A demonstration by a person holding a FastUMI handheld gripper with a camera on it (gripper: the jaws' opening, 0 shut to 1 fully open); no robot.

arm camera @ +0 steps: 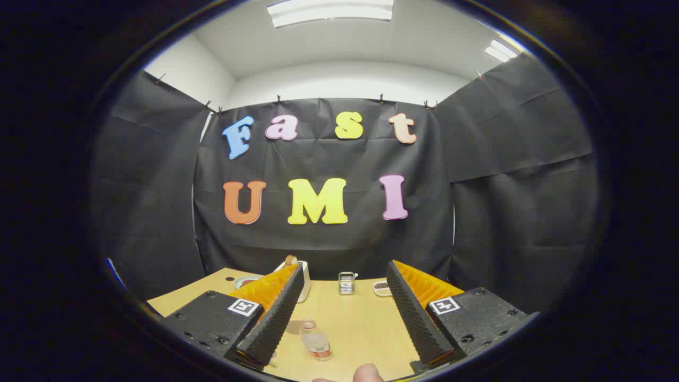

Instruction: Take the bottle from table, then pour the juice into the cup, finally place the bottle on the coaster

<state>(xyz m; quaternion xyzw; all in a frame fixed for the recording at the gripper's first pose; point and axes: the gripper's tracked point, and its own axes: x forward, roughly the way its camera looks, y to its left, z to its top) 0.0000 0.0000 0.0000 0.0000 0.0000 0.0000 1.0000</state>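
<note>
While my gripper (345,313) hangs released above the table (360,323), fingers spread wide, the clear cup (316,344) stands between them toward 7 o'clock; a white bottle (303,276) sits beyond the left finger at 11 o'clock.

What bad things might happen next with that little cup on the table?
1. The clear cup stands close by one finger of the open gripper, so a sideways move might knock it over.
2. The white bottle at the far side of the table is half hidden behind that finger, so the grab might miss.
3. A small metal thing stands near the bottle and might get bumped.
</note>
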